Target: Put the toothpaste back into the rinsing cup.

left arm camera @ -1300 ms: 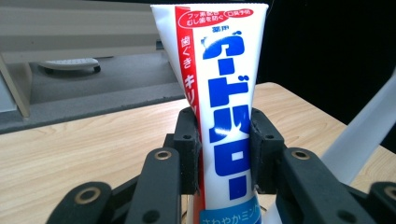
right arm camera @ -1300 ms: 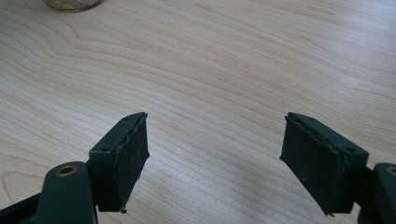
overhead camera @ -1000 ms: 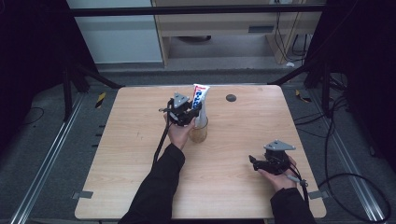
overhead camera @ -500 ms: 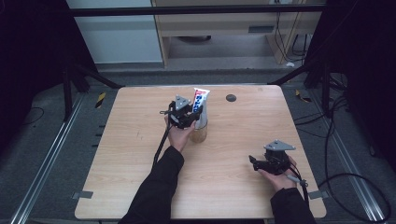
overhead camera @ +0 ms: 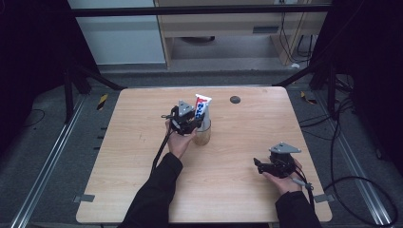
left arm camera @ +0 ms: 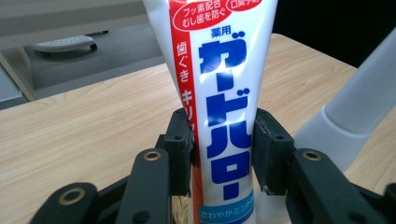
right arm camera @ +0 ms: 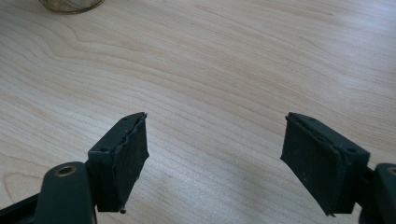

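Toothpaste tube upright in glass cup, long axis vertical.

High view: above the near edge, looking forward and down over the whole table. Left gripper view: pressed close against the toothpaste tube. Right gripper view: low over bare wood. Shared: the tabletop.

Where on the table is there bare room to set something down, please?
The table is bare along its left side, left of the left gripper, and across the middle between that forearm and the right gripper. It is crowded at the cup holding the toothpaste tube; a small dark disc lies near the far edge.
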Action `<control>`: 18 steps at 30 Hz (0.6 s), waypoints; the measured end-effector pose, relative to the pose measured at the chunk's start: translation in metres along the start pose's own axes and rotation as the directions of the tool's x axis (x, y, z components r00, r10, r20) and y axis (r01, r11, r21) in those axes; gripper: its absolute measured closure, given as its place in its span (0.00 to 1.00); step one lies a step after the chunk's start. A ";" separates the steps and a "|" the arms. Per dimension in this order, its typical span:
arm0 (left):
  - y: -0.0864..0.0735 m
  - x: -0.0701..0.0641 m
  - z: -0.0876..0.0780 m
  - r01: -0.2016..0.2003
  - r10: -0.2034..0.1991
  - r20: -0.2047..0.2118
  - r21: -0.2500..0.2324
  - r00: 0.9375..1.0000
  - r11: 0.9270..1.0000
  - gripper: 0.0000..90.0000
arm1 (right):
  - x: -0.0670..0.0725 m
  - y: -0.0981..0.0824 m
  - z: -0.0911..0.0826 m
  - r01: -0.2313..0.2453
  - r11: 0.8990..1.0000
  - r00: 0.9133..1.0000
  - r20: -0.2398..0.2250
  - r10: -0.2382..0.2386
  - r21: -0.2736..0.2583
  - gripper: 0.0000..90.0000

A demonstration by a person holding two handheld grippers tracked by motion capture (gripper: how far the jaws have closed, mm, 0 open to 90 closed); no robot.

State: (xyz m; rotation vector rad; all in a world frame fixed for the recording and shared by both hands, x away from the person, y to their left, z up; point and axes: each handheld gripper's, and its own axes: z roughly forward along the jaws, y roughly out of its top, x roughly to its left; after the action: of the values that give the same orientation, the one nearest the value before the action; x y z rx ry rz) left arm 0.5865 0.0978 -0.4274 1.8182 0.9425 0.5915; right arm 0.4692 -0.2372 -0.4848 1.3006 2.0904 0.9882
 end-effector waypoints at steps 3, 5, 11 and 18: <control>-0.003 0.001 -0.004 -0.008 0.008 0.001 0.015 1.000 1.000 0.66 | 0.001 0.000 0.000 0.003 1.000 1.000 -0.001 -0.003 0.000 0.25; -0.007 0.002 -0.005 -0.020 0.020 0.006 0.035 1.000 0.999 0.64 | 0.001 0.000 0.000 0.003 1.000 1.000 0.000 -0.003 0.000 0.25; -0.009 0.000 -0.011 -0.052 0.051 0.014 0.051 0.999 0.997 0.62 | 0.000 0.000 0.000 0.004 1.000 1.000 0.001 -0.004 0.000 0.25; -0.003 0.003 -0.032 -0.047 0.047 0.035 0.017 0.998 0.999 0.58 | 0.001 0.000 0.000 0.003 1.000 1.000 0.003 -0.003 0.001 0.25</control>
State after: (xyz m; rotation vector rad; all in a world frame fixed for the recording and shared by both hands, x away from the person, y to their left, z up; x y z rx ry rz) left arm 0.5639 0.1182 -0.4170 1.8650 0.8869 0.5807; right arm 0.4691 -0.2365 -0.4850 1.2983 2.0904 0.9834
